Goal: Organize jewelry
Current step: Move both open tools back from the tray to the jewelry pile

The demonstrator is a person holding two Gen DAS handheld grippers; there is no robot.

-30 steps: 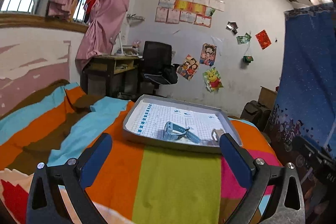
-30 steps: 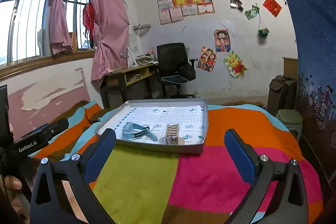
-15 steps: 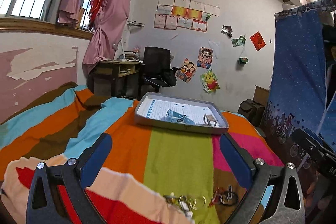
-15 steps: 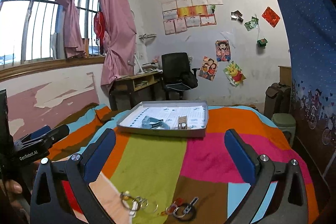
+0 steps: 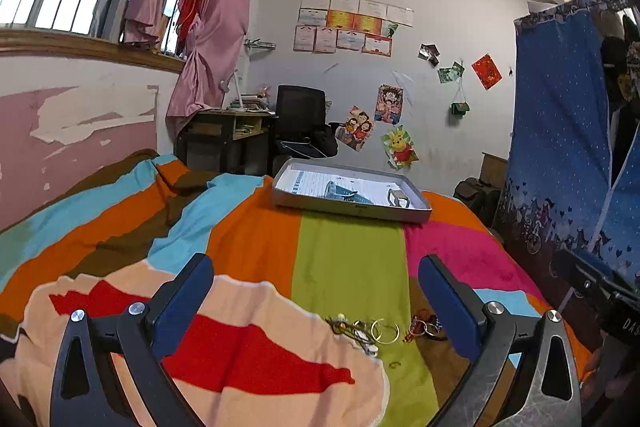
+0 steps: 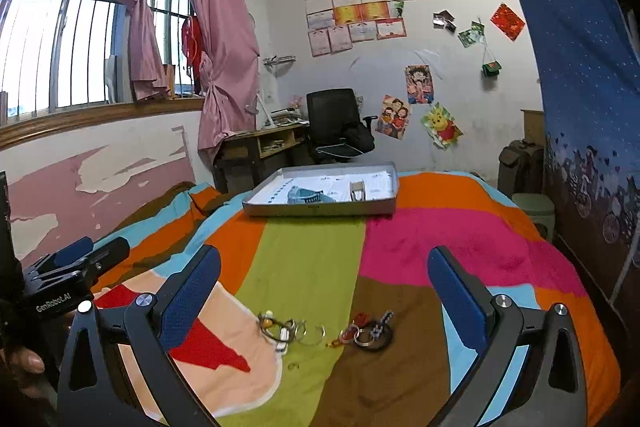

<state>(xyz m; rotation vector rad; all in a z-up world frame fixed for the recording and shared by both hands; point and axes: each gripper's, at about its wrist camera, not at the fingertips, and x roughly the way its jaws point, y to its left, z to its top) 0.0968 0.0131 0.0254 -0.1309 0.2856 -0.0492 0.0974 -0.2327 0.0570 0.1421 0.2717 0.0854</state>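
- Fingers of the left gripper [image 5: 316,303] are spread wide and grasp nothing; the same is true for the right gripper [image 6: 324,291], which hovers empty over the bed [image 6: 460,243].
- Loose jewelry [image 6: 324,333] lies on the striped bedcover near the front edge of the bed, just beyond both pairs of fingers: a knot of beads and charms, a thin gold hoop [image 5: 385,330], and some dark rings with a red charm [image 5: 424,327] at the right side.
- One second ago this pile was not in either view, only the tray; both grippers have moved back and higher, so now the pile shows between the fingers. I judge this means the next pick-up is being prepared.
- Far away, at the far edge of the bed, rests the grey tray [image 5: 352,207] with a grid paper, already carrying a bluish watch [image 6: 310,195] and a small clasp-like piece [image 6: 357,189].
- Several pieces still wait, so the task looks only partly done.
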